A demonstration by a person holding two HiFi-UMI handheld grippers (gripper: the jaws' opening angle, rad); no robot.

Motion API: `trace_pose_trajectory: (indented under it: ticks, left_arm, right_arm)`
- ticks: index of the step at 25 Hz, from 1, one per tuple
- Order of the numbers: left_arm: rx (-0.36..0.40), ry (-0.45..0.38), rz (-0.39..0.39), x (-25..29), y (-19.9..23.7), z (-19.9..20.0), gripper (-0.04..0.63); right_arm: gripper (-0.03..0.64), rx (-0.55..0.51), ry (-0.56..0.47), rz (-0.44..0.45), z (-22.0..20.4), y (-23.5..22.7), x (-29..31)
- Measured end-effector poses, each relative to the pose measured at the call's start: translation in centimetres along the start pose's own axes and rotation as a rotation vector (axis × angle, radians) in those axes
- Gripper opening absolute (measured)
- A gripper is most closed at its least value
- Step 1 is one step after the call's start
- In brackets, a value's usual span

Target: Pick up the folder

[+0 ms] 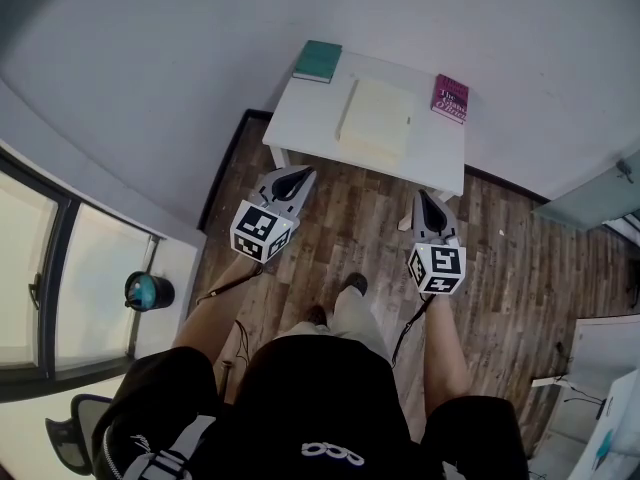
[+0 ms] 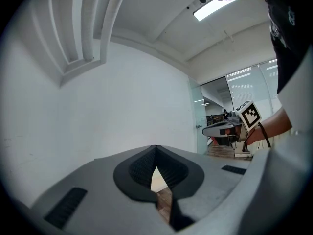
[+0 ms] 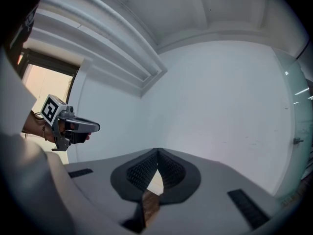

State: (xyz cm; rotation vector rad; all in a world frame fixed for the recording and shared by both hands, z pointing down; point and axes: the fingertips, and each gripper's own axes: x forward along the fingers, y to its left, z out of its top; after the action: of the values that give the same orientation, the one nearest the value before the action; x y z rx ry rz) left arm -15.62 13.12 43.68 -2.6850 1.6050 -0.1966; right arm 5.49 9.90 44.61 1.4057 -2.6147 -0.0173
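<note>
Jaws together, nothing held: left gripper [image 1: 298,178] and right gripper [image 1: 424,200] hover just short of the white table [image 1: 300,133]
The cream folder [image 1: 377,118] lies flat at the table's middle, between a teal book [image 1: 318,60] and a maroon book [image 1: 450,98] — untouched.

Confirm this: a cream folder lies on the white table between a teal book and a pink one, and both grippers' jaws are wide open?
Not quite: both the left gripper and right gripper have jaws shut, as each gripper view shows. The rest holds.
</note>
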Motion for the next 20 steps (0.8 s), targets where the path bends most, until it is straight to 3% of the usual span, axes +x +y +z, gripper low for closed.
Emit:
trace_pose_trajectory:
  ticks: [9, 20]
  left_arm:
    - [0.006, 0.025, 0.016, 3.7, 4.1, -1.2, 0.021]
    - [0.005, 0.024, 0.018, 12.0, 9.6, -0.3, 0.021]
  right_arm:
    - [0.023, 0.007, 0.003, -0.003, -0.4, -2.1, 5.4]
    - [0.023, 0.008, 0.009, -0.010, 0.8, -7.2, 13.8]
